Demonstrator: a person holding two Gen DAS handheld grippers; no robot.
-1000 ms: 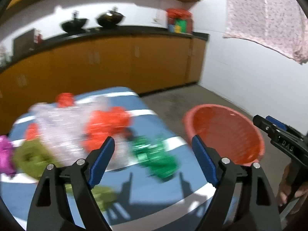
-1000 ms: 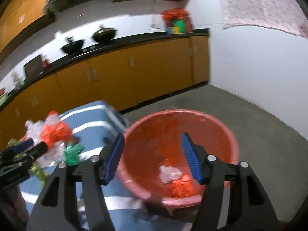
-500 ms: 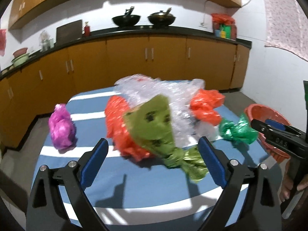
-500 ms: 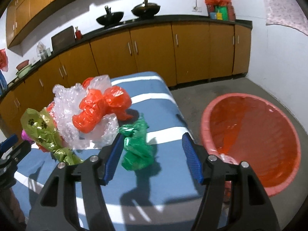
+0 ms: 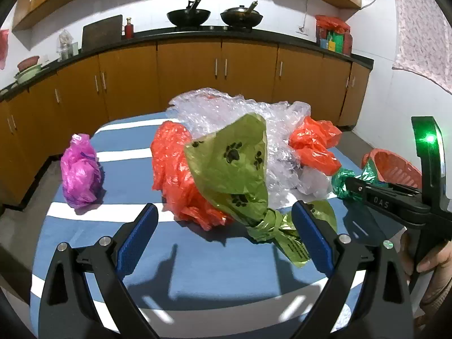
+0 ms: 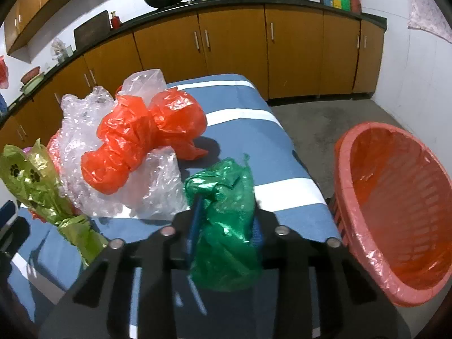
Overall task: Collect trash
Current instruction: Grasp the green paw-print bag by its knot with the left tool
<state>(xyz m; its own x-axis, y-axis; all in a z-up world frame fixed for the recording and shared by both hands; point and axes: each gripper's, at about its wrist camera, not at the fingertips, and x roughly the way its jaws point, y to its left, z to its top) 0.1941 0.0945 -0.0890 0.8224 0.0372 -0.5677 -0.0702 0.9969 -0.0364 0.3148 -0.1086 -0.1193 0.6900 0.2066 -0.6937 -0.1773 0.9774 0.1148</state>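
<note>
Crumpled plastic trash lies piled on a blue-and-white striped counter (image 5: 118, 186) in a kitchen. At the pile's middle sits clear bubble wrap (image 5: 226, 107), with an orange bag (image 5: 175, 169) and an olive bag printed with paw marks (image 5: 234, 169) leaning against it toward the near edge. A pink bag (image 5: 80, 169) rests alone near the left edge. The left gripper (image 5: 223, 231) hangs with jaws wide apart, holding nothing, just before the olive bag's knotted end. The right gripper (image 6: 223, 226) is closing, its pads pressing on a green bag (image 6: 226, 226) near the right edge. An orange basket (image 6: 347, 175) stands on the floor beside that edge.
</note>
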